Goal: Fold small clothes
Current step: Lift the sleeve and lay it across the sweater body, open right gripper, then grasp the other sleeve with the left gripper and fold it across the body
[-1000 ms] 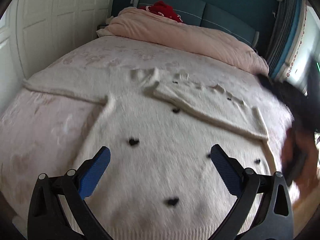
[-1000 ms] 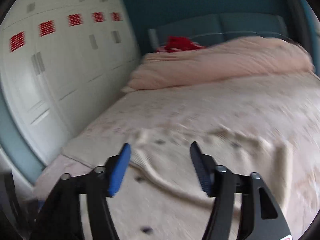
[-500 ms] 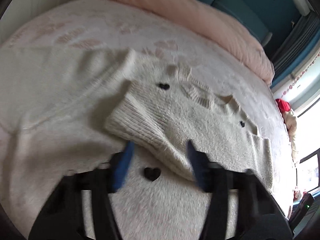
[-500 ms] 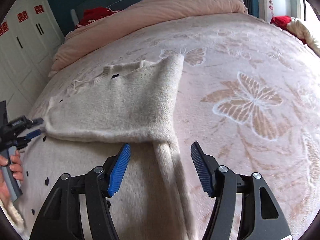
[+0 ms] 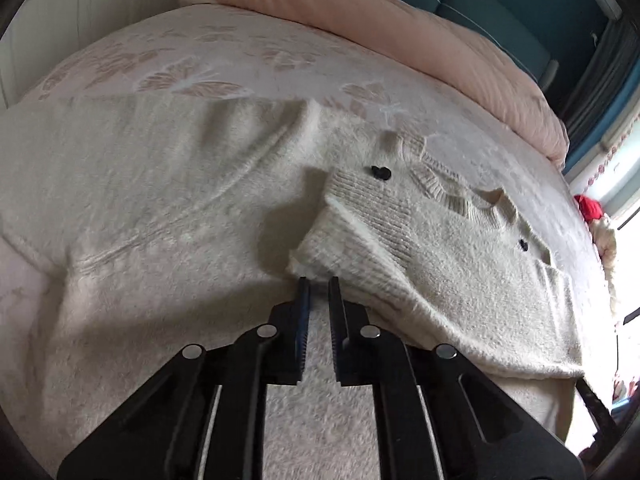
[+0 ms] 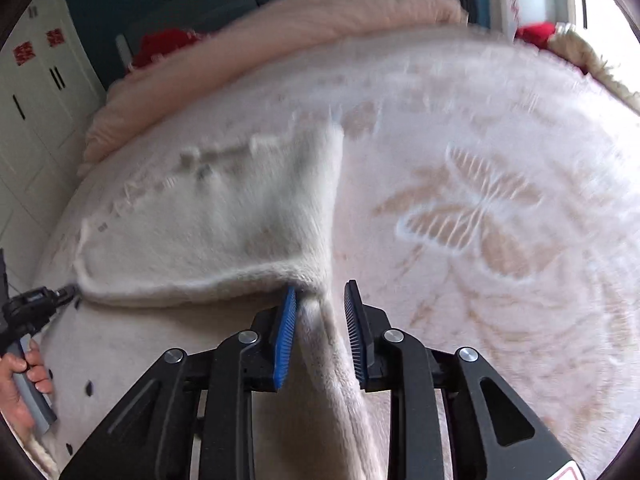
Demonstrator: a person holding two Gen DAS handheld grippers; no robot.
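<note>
So the cream sweater (image 5: 460,256) with little black hearts is spread out on the bed (image 5: 248,60), which has a pale pink butterfly-pattern cover; one sleeve is folded across the chest with its ribbed cuff (image 5: 340,232) pointing at the left gripper (image 5: 318,280); that one's fingers are nearly together right at the cuff edge, but I honestly can't tell if they've got the knit pinched or are just touching it; the right gripper (image 6: 320,292) has its fingers partly open, straddling the sweater's edge where the folded sleeve meets the body, not clamped; a rolled pink duvet (image 5: 400,28) sits up by the headboard.
</note>
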